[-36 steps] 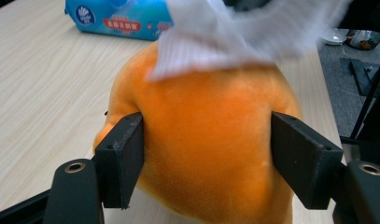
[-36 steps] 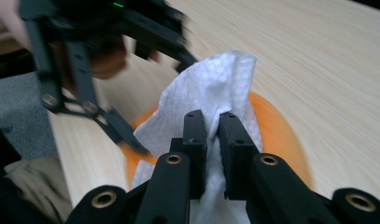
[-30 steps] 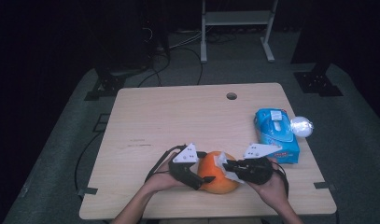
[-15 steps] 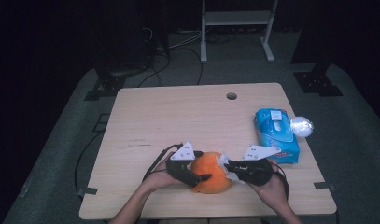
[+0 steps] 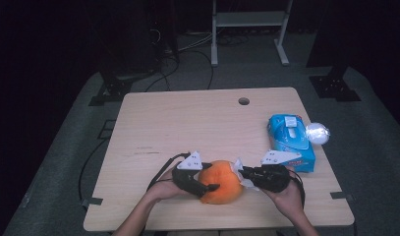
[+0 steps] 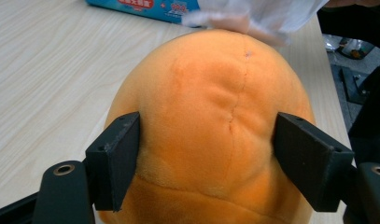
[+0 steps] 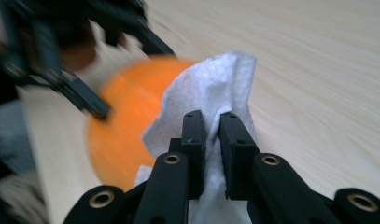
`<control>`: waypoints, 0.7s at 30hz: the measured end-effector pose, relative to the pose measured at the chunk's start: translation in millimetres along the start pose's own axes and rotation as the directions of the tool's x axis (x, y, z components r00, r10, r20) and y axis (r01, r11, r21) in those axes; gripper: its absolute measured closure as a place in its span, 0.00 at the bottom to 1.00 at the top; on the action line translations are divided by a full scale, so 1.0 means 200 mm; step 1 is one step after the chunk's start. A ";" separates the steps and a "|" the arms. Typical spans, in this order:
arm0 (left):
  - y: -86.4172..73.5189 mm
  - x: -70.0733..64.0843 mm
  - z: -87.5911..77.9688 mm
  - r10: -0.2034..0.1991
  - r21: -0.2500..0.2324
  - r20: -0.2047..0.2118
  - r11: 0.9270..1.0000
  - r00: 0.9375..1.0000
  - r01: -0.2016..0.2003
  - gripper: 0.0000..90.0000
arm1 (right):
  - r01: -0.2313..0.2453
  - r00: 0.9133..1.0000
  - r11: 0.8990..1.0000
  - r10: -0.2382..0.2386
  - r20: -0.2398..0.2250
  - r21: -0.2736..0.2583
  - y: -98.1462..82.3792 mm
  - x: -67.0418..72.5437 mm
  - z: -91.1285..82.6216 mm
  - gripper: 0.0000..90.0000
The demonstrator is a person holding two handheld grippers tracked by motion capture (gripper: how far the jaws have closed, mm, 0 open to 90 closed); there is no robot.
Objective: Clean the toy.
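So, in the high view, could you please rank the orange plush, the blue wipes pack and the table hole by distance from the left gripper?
1. Orange plush: between the left gripper's jaws.
2. Blue wipes pack: far right, near the table edge.
3. Table hole: at the far edge, about as distant as the pack; too close to call.

The worktop was pale wood with a small round hole near its far edge. An orange plush sat on it at the near middle. A blue wipes pack lay at the right edge, a crumpled clear wrapper just beside it.
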State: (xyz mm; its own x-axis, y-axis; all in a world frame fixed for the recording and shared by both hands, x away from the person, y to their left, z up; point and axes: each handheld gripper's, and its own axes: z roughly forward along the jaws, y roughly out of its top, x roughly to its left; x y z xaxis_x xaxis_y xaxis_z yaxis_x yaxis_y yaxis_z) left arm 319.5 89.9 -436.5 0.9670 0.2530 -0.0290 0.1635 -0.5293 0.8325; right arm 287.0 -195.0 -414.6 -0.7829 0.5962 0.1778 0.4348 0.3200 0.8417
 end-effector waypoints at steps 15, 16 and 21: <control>0.00 -0.01 0.03 0.011 0.005 0.015 1.000 1.000 -0.011 0.27 | 0.051 0.999 0.998 -0.050 -0.012 0.032 0.02 0.03 0.03 0.89; 0.00 -0.01 0.03 0.009 -0.002 0.017 1.000 1.000 -0.009 0.27 | 0.049 0.999 0.998 -0.048 -0.014 0.044 0.01 0.02 0.05 0.89; 0.00 -0.01 0.04 0.021 0.006 0.018 1.000 1.000 -0.021 0.27 | 0.068 0.995 0.996 -0.072 0.075 0.053 0.03 0.02 0.03 0.89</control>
State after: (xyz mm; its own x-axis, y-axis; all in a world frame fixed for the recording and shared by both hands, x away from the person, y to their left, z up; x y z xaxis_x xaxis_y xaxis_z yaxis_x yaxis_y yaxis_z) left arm 318.6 82.9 -440.5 0.9736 0.2274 -0.0218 0.1445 -0.5393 0.8296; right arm 289.6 -187.2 -411.4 -0.7768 0.6248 0.0782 0.4036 0.3988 0.8234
